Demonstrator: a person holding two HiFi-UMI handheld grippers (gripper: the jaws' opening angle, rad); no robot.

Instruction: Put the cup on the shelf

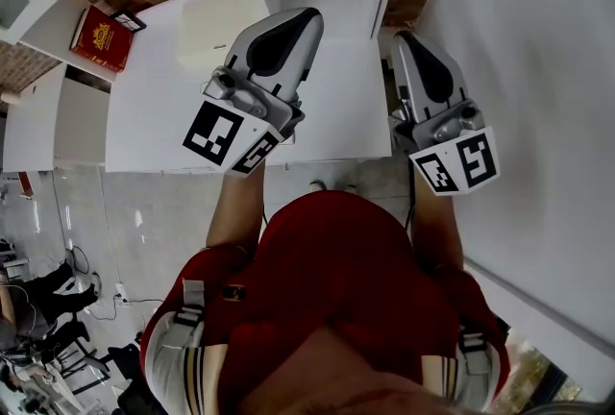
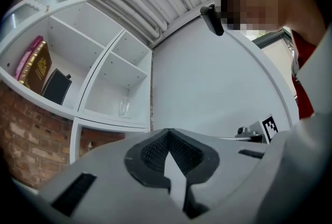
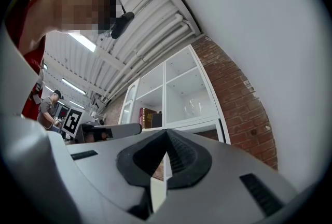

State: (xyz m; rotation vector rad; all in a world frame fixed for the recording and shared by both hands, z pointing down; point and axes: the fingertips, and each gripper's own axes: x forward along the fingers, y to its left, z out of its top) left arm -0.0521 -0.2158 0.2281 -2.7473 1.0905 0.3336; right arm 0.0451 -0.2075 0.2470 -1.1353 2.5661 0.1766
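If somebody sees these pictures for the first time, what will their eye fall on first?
First, the left gripper and the right gripper, each with a black-and-white marker cube, both shut and empty, in front of the person's red shirt in the head view. Then the white shelf against the brick wall, with a clear cup standing in one compartment and a red book in another.

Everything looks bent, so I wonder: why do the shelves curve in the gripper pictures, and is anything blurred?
Left gripper view: the wide-angle lens bows the white shelf and blackens the corners; the clear cup is faint. Right gripper view: the same bowing, with soft near jaws. Head view: even light, the red shirt out of focus at the bottom edge.
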